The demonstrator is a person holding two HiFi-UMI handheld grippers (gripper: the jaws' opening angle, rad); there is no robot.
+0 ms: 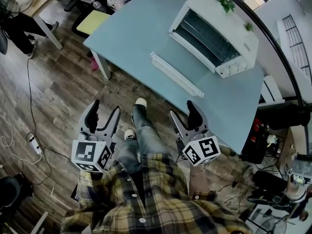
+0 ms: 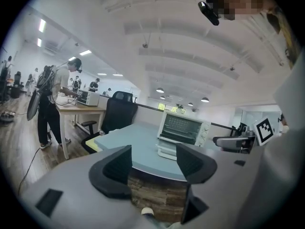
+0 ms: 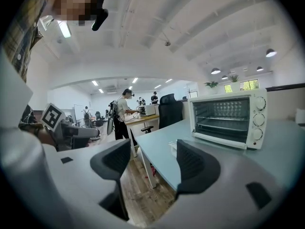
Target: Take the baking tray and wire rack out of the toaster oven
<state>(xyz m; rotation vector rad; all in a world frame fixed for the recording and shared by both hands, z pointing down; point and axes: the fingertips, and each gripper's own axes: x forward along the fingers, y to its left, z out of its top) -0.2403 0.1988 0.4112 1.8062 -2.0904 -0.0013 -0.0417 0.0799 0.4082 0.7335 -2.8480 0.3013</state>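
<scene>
Standing back from the table [image 1: 131,38], we hold both grippers over the wooden floor [image 1: 53,96], short of the table's near edge. The left gripper [image 1: 104,108] has its fingers [image 2: 114,168] spread apart with nothing between them; only floor and the table's edge show through the gap. The right gripper [image 1: 182,110] likewise has its fingers [image 3: 195,168] wide apart and empty. The toaster oven [image 1: 214,35] sits on the far part of the light blue table, well apart from both grippers, its dark opening turned toward us. Inside it, the right gripper view shows us the wire rack [image 3: 224,123] as horizontal bars; the baking tray we cannot make out for certain. A white bar [image 1: 175,74] lies on the table in front of the oven, apparently the edge of its lowered door. Two small green plants [image 1: 225,3] stand on top of the oven.
</scene>
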